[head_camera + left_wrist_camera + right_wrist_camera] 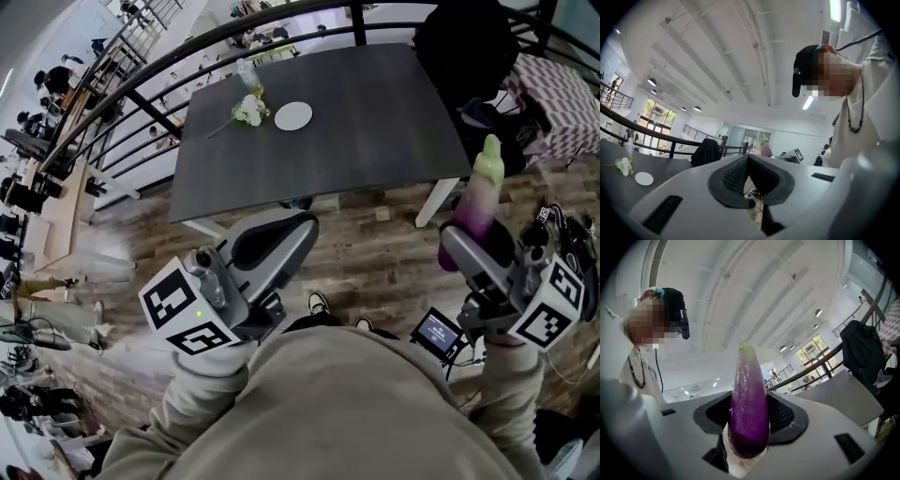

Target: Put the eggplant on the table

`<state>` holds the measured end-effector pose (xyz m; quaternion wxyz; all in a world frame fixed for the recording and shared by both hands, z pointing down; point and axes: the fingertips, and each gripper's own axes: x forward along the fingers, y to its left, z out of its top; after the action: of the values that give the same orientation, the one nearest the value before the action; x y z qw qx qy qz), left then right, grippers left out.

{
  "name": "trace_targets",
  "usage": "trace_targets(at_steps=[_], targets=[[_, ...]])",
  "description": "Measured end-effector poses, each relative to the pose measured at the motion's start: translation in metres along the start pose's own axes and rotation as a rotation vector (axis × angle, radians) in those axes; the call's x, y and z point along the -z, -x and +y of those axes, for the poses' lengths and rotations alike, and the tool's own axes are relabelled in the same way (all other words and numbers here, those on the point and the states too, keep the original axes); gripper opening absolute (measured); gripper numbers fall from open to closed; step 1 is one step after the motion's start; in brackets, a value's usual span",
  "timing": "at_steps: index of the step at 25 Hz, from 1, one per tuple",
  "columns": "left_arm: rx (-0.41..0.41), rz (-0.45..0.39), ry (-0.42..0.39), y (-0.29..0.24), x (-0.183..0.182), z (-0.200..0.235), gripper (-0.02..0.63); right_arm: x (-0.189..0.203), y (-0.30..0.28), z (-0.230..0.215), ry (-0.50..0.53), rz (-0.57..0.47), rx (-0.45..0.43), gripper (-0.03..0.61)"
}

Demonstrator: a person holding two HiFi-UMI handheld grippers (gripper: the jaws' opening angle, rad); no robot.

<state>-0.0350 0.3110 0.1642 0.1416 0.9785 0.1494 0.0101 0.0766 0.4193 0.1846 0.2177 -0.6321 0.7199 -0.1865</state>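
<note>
A purple eggplant [483, 192] with a pale green tip stands upright in my right gripper [469, 239], which is shut on its lower end. In the right gripper view the eggplant [749, 408] fills the gap between the dark pads [787, 416] of that gripper [750, 420]. It hangs over the wooden floor, just off the near right corner of the dark grey table [356, 122]. My left gripper [277, 239] points at the table's near edge, shut and holding nothing. In the left gripper view the tips of that gripper [748, 159] meet.
On the table's far left lie a white plate [293, 116], a small bunch of white flowers [249, 111] and a clear bottle [247, 75]. A black jacket [464, 47] hangs at the far right corner. A black railing [141, 84] runs behind the table. A small screen device [438, 333] sits on the floor.
</note>
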Motion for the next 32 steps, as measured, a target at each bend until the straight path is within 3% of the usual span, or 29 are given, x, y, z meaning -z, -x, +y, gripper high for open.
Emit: trace_targets(at_steps=[2,5,8,16,28,32], targets=[[-0.007,-0.027,-0.02,-0.001,-0.005,0.003,0.005,-0.002,-0.001,0.001,0.021,0.001,0.007,0.222],[-0.087,-0.091,-0.059,0.009,-0.018,0.024,0.005,-0.005,-0.006,0.001,0.057,0.011,0.019,0.222],[-0.12,-0.1,-0.043,0.019,-0.022,0.045,0.005,-0.005,-0.012,0.0,0.059,0.016,0.021,0.222],[-0.016,-0.073,-0.027,0.02,-0.018,0.055,0.005,-0.003,-0.049,0.003,0.061,0.046,0.039,0.222],[0.16,-0.051,-0.002,0.03,-0.027,0.11,0.005,0.0,-0.12,0.009,0.109,0.056,0.12,0.222],[0.177,-0.036,-0.012,0.044,-0.028,0.136,0.005,0.001,-0.157,0.006,0.112,0.073,0.146,0.222]])
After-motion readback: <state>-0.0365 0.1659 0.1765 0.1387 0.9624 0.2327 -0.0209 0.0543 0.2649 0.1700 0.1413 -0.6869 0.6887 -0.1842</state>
